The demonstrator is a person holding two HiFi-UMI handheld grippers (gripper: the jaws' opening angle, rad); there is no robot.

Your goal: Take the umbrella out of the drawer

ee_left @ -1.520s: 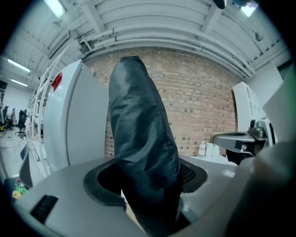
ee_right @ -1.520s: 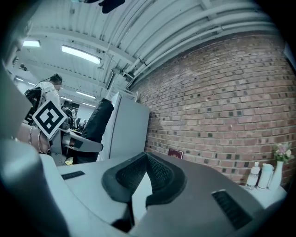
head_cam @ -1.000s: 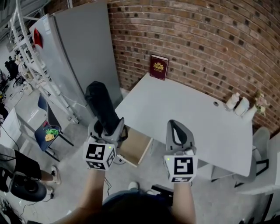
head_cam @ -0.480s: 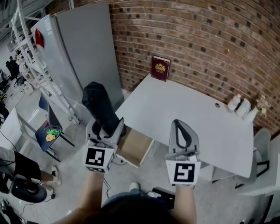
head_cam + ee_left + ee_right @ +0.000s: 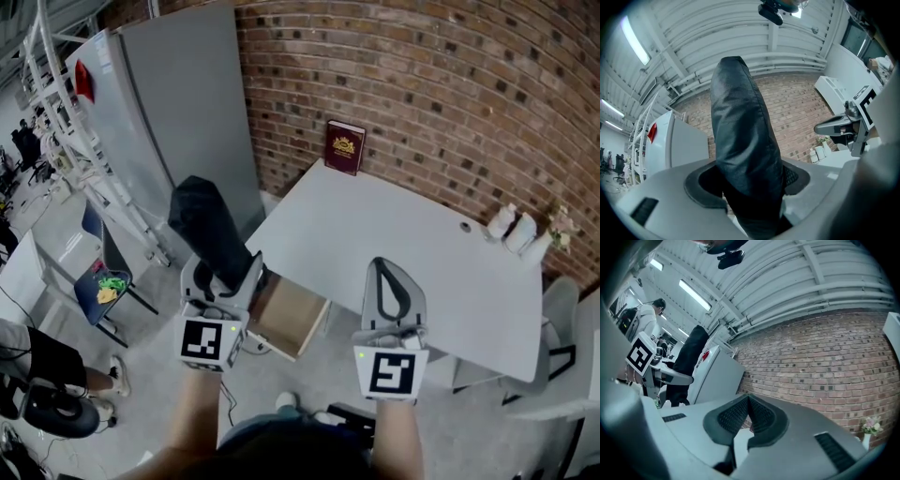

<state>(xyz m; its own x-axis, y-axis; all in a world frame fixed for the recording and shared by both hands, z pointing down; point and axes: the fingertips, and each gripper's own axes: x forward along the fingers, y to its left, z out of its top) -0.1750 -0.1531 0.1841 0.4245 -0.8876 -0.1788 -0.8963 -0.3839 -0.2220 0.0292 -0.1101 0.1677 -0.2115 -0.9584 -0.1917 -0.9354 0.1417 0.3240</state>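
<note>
While the left gripper (image 5: 751, 190) is clamped low on the black umbrella (image 5: 743, 126), the umbrella's long top leans far-left, clear of the open drawer (image 5: 289, 317) under the table (image 5: 403, 234). So low a hold could let it swing, or slip in its slick sleeve. The right gripper (image 5: 749, 404), jaws together, holds nothing. Only the head view shows the drawer; only the left gripper view shows the grip itself.

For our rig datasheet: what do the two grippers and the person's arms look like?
Both the left gripper and right gripper are light grey plastic, with jaws tapering to a rounded arch and dark textured pads. Each carries a white cube printed with black square markers. Forearms are bare; no sleeves show.
</note>
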